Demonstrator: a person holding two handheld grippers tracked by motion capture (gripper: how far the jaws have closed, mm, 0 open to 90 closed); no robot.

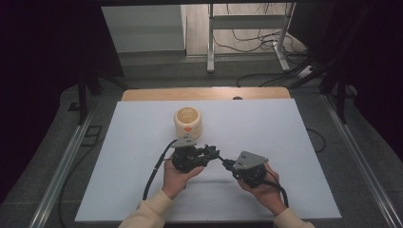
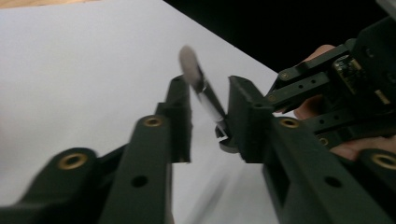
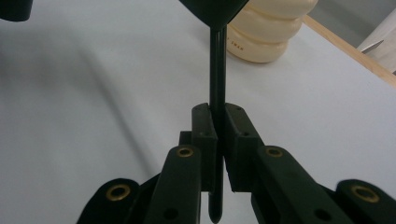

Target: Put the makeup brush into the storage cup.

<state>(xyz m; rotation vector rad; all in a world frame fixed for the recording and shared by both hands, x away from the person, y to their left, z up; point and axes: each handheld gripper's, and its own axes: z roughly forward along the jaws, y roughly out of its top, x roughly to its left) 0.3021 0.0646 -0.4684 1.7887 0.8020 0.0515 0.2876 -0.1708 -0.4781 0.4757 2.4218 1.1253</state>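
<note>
A slim dark stick-like tool with a pale rounded tip [image 2: 205, 91] is seen held between the two grippers above the white table surface [image 1: 285, 137]. In the right gripper view, the right gripper [image 3: 218, 126] is clamped on the tool's dark shaft [image 3: 218, 70], its jaws pressed against it from both sides, with the shaft's end passing down between them. In the left gripper view, the left gripper [image 2: 208, 114] is seen with its jaws apart, the tool lying slantwise in the gap between them; whether either jaw touches it cannot be told. From the high view, the left gripper [image 1: 211, 153] and right gripper [image 1: 227, 164] are met tip to tip at the middle of the table, each held in a hand. A cream ribbed round pot with an orange spot [image 1: 187, 122] is stood beyond them, well apart
</note>
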